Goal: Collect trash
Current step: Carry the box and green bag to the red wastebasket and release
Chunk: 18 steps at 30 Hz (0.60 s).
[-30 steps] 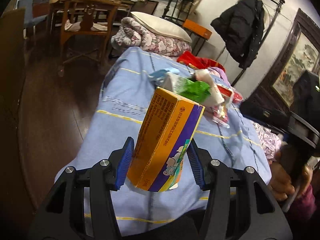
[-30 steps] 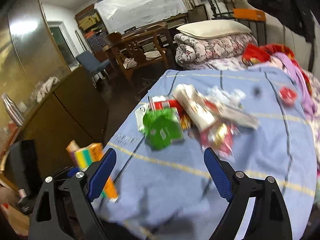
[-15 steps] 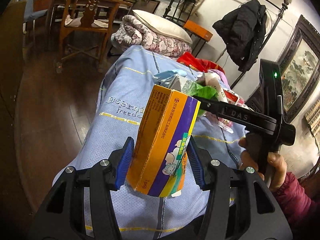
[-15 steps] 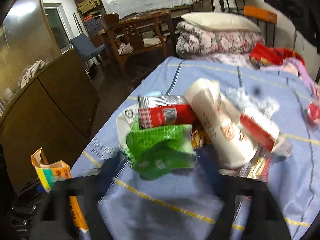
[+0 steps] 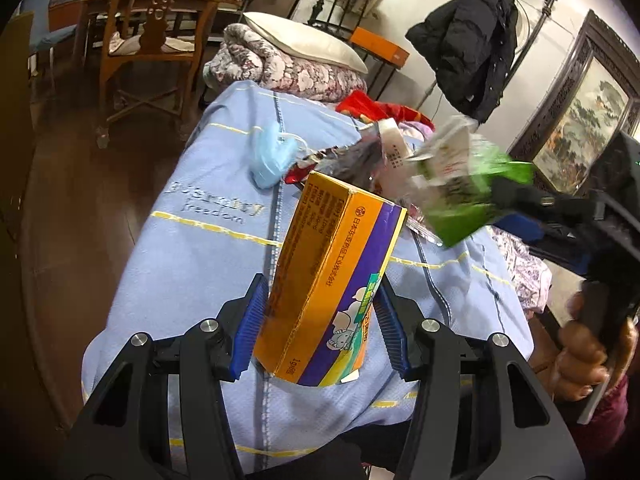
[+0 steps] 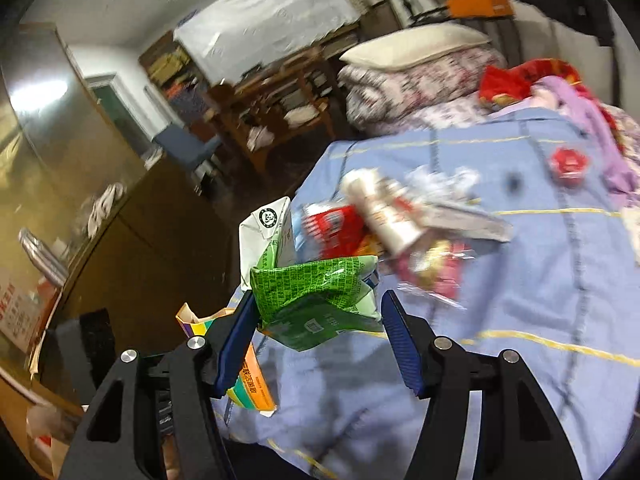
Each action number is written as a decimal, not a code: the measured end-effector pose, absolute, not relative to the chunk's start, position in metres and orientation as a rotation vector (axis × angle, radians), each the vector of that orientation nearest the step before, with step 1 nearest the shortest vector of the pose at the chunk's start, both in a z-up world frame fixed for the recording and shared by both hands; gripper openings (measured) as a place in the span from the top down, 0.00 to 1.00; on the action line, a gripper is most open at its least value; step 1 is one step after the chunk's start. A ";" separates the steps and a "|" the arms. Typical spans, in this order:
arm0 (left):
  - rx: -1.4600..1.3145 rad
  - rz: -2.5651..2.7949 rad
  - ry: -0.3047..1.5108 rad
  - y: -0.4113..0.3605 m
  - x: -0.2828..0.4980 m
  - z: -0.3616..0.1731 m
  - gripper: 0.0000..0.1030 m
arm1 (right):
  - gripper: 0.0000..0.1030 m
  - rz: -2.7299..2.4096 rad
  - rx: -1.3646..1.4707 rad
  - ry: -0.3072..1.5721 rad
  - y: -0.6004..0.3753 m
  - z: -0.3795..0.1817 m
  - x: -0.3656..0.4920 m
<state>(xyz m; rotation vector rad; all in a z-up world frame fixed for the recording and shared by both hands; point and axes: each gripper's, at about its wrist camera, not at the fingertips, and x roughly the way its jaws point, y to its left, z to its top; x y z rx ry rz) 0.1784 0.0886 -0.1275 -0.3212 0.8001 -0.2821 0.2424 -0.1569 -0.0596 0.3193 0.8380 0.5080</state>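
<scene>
While the left tongs (image 5: 318, 330) held the orange box (image 5: 332, 284), the right tongs (image 6: 318, 330) had just closed on the green carton (image 6: 316, 300) at 6 o'clock from the trash pile (image 6: 404, 232). That crumpled carton might slip and fall onto the bed (image 6: 520, 312).

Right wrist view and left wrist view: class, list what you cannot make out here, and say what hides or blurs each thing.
- Trash pile, right wrist view: motion blur smears the labels.
- Green carton, left wrist view: blurred; its print is unreadable.
- Orange box, right wrist view: mostly hidden behind the right claw's finger.
- Hand, left wrist view: cut off by the picture's edge.
- Where the trash goes: no bin shows in either view.
</scene>
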 end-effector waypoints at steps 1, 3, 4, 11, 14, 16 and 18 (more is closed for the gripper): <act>-0.321 -0.283 0.808 0.087 0.181 -0.130 0.49 | 0.39 0.496 0.328 0.830 -0.164 -0.058 0.238; -0.316 -0.285 0.833 0.081 0.187 -0.136 0.49 | 0.39 0.463 0.341 0.813 -0.180 -0.055 0.228; -0.305 -0.282 0.846 0.077 0.191 -0.140 0.49 | 0.39 0.449 0.344 0.808 -0.187 -0.054 0.225; -0.286 -0.291 0.850 0.061 0.189 -0.133 0.53 | 0.39 0.367 0.383 0.777 -0.235 -0.048 0.194; -0.254 -0.301 0.802 0.051 0.178 -0.109 0.53 | 0.39 0.357 0.411 0.747 -0.253 -0.038 0.183; -0.245 -0.312 0.778 0.045 0.172 -0.096 0.53 | 0.39 0.354 0.414 0.733 -0.261 -0.031 0.176; -0.235 -0.330 0.754 0.038 0.164 -0.082 0.53 | 0.39 0.341 0.409 0.712 -0.271 -0.021 0.163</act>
